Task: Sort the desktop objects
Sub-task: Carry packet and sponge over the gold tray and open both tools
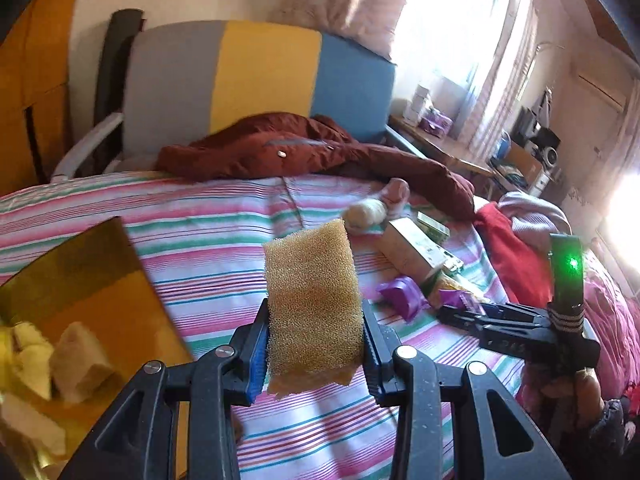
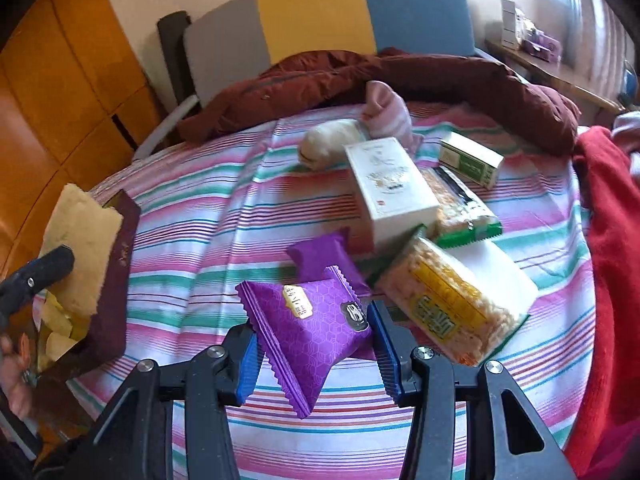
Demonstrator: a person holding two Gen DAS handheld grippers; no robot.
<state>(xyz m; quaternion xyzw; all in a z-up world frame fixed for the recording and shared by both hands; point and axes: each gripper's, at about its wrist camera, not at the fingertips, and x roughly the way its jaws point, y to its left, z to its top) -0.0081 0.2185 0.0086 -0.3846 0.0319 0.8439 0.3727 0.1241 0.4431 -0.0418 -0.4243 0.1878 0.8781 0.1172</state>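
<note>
Striped bedding [image 1: 224, 216] in pink, white and green serves as the work surface, with a dark red jacket [image 1: 304, 148] heaped against a grey, yellow and blue headboard [image 1: 260, 76] behind it. From the left wrist view, the left gripper [image 1: 314, 344] is pinching a tan sponge [image 1: 310, 296] by its lower half, the upper half standing free above the pads and clear of the bed. It looks very light and soft, so the pads sink into its sides; a hold low and across the narrow width, as here, should keep it from flopping. At lower left a gold-lined box [image 1: 100, 280] holds other pale foam pieces [image 1: 76, 360], which I judge to be the sponge's bin. To the right the other gripper reaches toward the clutter of packets. From the right wrist view, the right gripper [image 2: 316, 344] is pinching a purple snack packet [image 2: 308, 328] across its middle, just in front of a second purple packet [image 2: 320, 256]. Its film wrapper looks slick, crinkly and light, with a soft cake inside, so a hold across the padded body rather than the serrated seams seems safest. Nearby lie a white carton [image 2: 388, 184], two rice-cracker packs [image 2: 452, 300], a green-and-white box [image 2: 470, 160] and rolled socks [image 2: 332, 140].
</note>
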